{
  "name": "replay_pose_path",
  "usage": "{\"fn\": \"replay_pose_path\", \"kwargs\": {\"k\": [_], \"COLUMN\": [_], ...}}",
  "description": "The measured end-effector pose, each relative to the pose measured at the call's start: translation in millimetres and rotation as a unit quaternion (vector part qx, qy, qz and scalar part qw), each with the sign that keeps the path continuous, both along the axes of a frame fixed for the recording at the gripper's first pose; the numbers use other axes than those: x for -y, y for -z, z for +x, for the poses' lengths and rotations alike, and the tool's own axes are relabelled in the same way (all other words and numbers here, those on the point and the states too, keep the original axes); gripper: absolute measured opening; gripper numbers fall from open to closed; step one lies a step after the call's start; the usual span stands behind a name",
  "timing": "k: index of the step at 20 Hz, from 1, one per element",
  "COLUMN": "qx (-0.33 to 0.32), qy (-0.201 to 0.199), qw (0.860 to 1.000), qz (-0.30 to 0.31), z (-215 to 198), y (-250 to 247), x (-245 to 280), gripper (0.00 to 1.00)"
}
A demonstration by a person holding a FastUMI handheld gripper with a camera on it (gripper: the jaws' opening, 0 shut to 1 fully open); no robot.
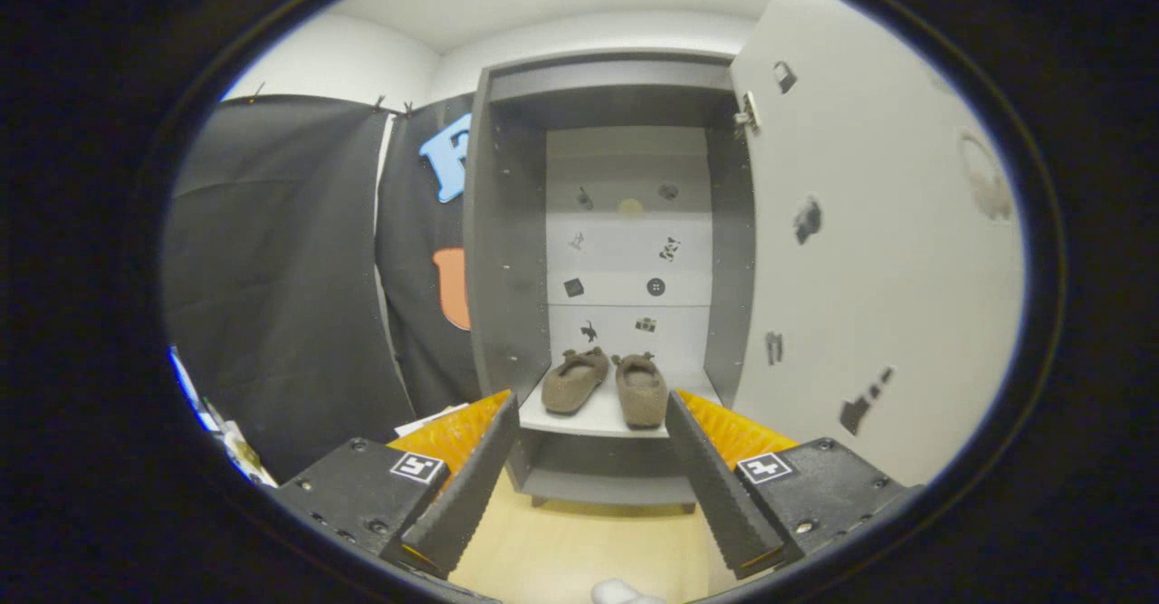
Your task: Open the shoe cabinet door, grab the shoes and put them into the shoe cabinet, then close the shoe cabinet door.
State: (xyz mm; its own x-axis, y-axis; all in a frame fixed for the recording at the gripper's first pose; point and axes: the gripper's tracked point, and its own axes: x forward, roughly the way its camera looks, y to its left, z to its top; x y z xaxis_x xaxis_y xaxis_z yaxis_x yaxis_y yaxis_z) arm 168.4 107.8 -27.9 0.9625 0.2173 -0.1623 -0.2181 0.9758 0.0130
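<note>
The grey shoe cabinet (507, 251) stands straight ahead with its door (869, 251) swung wide open to the right. A pair of brown slippers, one (576, 380) on the left and one (641, 390) on the right, rests side by side on the cabinet's low white shelf (589, 420), toes toward me. My gripper (593, 409) is open and holds nothing; its fingers (475, 468) stand apart in front of the shelf, with the slippers just beyond and between them.
Black cloth hangs to the left of the cabinet. Light wooden floor (579, 550) lies below the gripper. The open door's inner face carries small dark stickers, as does the cabinet's back panel. A small white object (620, 593) shows at the floor's near edge.
</note>
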Motion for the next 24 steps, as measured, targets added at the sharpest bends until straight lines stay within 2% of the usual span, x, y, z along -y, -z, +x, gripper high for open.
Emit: {"fn": "replay_pose_path", "kwargs": {"k": [3,6,12,16,18,20,24], "qx": [-0.005,-0.009,-0.006,-0.001,0.004,-0.001,-0.014], "qy": [-0.004,0.021,0.078,0.097,0.086,0.061,-0.015], "qw": [1.000,0.999,0.997,0.995,0.996,0.998,0.999], "qz": [0.025,0.027,0.023,0.012,0.018,0.027,0.043], "z": [-61,-103,-152,-135,-124,-110,-77], "y": [-9,-13,-11,-10,-6,0,6], "x": [35,86,194,266,290,308,306], "gripper": [1.00,1.00,1.00,1.00,1.00,1.00,1.00]}}
